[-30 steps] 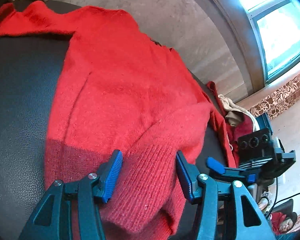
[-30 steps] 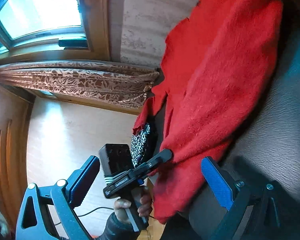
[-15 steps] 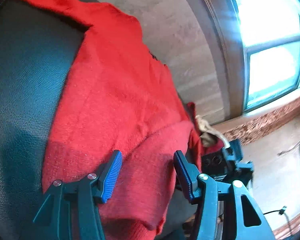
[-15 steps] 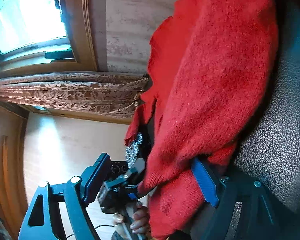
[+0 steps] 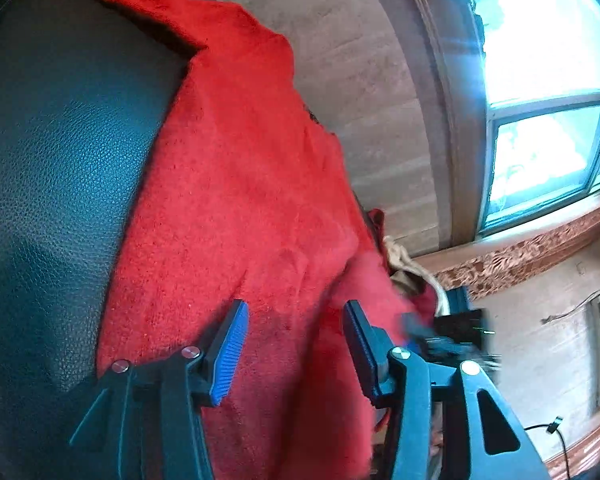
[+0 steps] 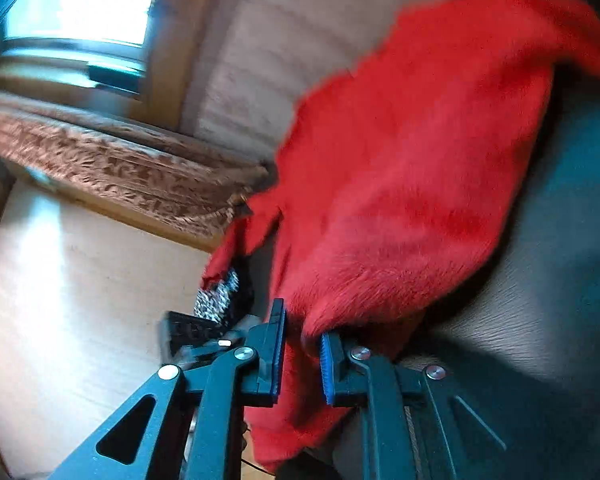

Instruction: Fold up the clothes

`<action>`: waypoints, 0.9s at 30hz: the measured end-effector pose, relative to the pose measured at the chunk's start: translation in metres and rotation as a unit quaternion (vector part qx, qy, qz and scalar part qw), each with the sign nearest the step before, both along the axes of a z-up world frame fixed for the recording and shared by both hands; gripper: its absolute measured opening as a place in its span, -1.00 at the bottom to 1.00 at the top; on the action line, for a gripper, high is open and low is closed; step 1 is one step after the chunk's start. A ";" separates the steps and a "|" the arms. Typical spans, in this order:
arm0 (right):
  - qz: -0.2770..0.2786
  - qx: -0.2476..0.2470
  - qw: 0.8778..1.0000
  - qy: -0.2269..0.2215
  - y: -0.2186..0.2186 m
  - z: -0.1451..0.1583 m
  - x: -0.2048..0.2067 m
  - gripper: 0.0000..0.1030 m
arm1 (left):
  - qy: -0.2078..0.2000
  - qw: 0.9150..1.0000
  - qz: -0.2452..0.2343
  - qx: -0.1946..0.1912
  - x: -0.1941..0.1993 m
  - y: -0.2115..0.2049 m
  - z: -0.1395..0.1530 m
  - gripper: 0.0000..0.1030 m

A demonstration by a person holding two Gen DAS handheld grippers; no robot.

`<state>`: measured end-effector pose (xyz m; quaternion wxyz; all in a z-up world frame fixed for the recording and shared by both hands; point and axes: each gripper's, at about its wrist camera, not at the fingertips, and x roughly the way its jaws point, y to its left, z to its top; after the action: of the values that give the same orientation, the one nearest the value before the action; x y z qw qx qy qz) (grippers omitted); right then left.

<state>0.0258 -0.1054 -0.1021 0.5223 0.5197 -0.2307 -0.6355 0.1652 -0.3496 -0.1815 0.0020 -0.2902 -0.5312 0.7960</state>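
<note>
**Red sweater half gathered at the table edge**

The red sweater (image 5: pixel 240 200) lies spread over the dark leather-look surface (image 5: pixel 60 160), filling the middle of the left view, its lower part hanging off the edge at lower right. It looks soft, fuzzy and limp, likely to sag and stretch, so a thick bunched edge is the best place to hold. The right gripper (image 6: pixel 302 354) has its jaws nearly together with a fold of hem between them. The left gripper (image 5: pixel 294 350) stands apart over the fabric, clamping nothing.
</note>
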 end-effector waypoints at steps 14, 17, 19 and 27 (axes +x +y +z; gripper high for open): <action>-0.087 0.165 0.982 0.039 0.173 0.023 -0.008 -0.59 | -0.058 0.996 -0.015 -0.062 -0.013 0.014 0.015 -0.02; -0.083 0.151 0.983 0.056 0.161 0.026 -0.018 -0.07 | -0.075 0.991 -0.010 -0.107 -0.017 0.021 0.029 0.03; -0.078 0.137 0.986 0.051 0.148 0.016 -0.030 0.23 | -0.084 0.988 -0.007 -0.131 -0.020 0.024 0.035 0.04; -0.049 0.232 0.957 0.169 0.055 -0.007 -0.032 0.01 | -0.108 0.984 -0.010 -0.145 -0.022 0.027 0.028 0.04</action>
<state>-0.0065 -0.0508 -0.1089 0.3872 0.4996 -0.0107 -0.7748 0.1428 -0.3230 -0.1536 -0.0893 -0.3770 -0.4047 0.8283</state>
